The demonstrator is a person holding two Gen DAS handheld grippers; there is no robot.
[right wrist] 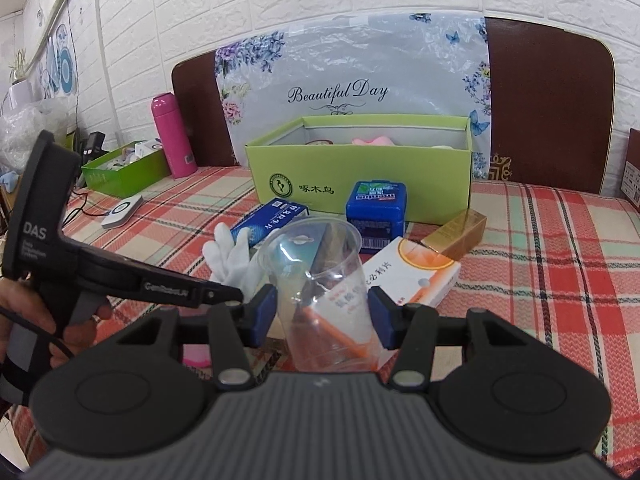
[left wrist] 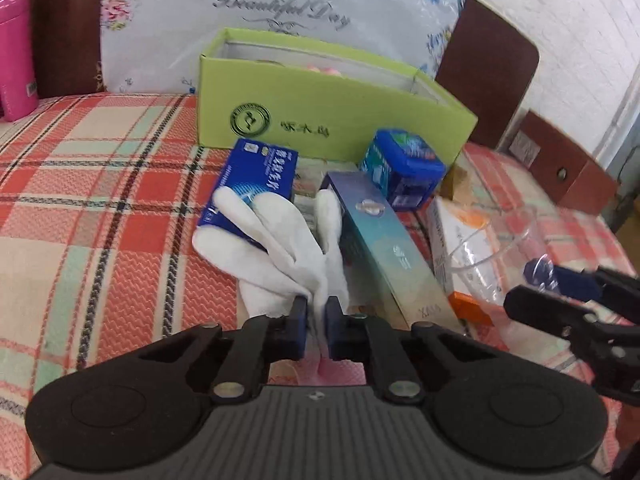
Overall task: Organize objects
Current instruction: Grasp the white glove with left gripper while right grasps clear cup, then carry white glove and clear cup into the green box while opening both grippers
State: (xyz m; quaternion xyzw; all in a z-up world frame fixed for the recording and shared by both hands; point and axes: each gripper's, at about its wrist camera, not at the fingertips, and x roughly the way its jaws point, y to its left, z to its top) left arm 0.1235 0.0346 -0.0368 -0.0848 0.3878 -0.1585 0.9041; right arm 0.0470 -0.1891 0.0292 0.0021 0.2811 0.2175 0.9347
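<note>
- Left wrist view: the left gripper (left wrist: pixel 316 312) has its jaws drawn in tight on the cuff end of a white glove (left wrist: pixel 276 240); the cloth is pinched between the two blue pads; the glove's fingers spread forward over a dark blue flat box (left wrist: pixel 256 176) and touch the near end of a long teal box (left wrist: pixel 384 248).
- The glove lies on a red plaid cloth (left wrist: pixel 100 200), in front of an open green box (left wrist: pixel 320 108); a blue square tub (left wrist: pixel 404 168) sits just before that box's front wall; something pink shows inside the green box, too blurred to name.
- At the right edge, the right gripper (left wrist: pixel 560 284) reaches in with a clear plastic cup (left wrist: pixel 496 248) above a white and orange carton (left wrist: pixel 452 248); a pink bottle (left wrist: pixel 16 52) stands far left.
- Right wrist view: the right gripper (right wrist: pixel 322 314) holds the clear plastic cup (right wrist: pixel 320 288) at a middling width, one blue pad on each side wall; the cup tilts, mouth away from the camera.
- Through and beside the cup: the white and orange carton (right wrist: pixel 416 276), a gold box (right wrist: pixel 456 236), the blue square tub (right wrist: pixel 376 208), the dark blue flat box (right wrist: pixel 276 216); the green box (right wrist: pixel 360 172) behind them.
- The left gripper (right wrist: pixel 240 294) comes in from the left, held by a hand (right wrist: pixel 60 320); its tip is at the white glove (right wrist: pixel 232 260); its jaws are hidden here.
</note>
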